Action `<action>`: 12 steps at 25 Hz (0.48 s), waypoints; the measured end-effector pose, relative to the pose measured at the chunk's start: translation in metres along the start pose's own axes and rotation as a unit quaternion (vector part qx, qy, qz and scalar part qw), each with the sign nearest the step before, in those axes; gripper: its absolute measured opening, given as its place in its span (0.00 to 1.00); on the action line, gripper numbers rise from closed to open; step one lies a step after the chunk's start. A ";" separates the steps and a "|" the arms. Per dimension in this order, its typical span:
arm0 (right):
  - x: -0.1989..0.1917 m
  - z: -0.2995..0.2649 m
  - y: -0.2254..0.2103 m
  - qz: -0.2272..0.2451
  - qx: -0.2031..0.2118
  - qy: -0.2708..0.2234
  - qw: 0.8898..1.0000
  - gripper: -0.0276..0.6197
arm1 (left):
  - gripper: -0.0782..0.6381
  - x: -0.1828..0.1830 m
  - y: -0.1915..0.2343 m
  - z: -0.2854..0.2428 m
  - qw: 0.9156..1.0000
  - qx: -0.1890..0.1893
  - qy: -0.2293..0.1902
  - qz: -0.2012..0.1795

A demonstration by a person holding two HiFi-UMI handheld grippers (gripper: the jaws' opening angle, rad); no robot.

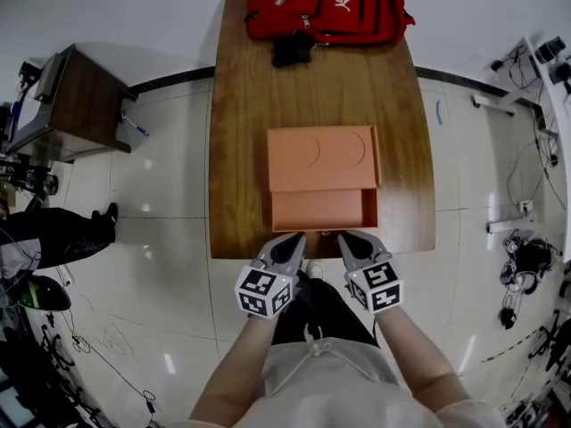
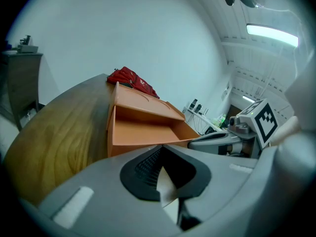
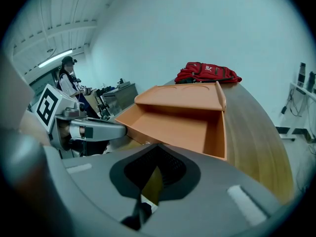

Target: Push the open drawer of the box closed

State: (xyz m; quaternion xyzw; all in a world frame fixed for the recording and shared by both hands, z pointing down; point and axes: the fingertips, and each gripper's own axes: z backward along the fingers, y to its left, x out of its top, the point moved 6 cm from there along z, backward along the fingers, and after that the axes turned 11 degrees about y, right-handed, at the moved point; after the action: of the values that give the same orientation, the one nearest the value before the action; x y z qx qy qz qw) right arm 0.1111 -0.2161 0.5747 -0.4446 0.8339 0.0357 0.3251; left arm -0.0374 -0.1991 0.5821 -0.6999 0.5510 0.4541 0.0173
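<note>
An orange box sits on the wooden table. Its drawer is pulled out toward the table's near edge and is empty inside. My left gripper hovers just off the near edge, in front of the drawer's left half, jaws shut with nothing in them. My right gripper is beside it, in front of the drawer's right half, also shut and empty. Neither touches the drawer front. The left gripper view has the drawer ahead past the jaw tips. The right gripper view shows the drawer likewise.
A red backpack and a black item lie at the table's far end. A wooden side cabinet stands on the left, with another person's shoe nearby. Cables and stands clutter the floor on the right.
</note>
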 end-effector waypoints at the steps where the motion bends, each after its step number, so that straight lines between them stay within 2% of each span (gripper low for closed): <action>1: 0.004 -0.001 -0.004 0.001 -0.001 0.000 1.000 0.05 | 0.12 0.005 0.000 -0.002 1.000 -0.002 -0.006 0.003; 6: 0.027 -0.008 -0.018 0.022 -0.006 -0.001 1.000 0.05 | 0.12 0.028 0.010 -0.013 1.000 0.002 -0.018 0.008; 12: 0.049 -0.014 -0.034 0.022 -0.013 -0.005 1.000 0.05 | 0.12 0.052 0.021 -0.022 1.000 0.009 -0.028 0.004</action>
State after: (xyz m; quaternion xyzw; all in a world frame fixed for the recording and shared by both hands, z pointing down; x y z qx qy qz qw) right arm 0.1106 -0.2767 0.5659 -0.4302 0.8411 0.0557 0.3230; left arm -0.0410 -0.2583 0.5710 -0.6843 0.5571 0.4690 0.0371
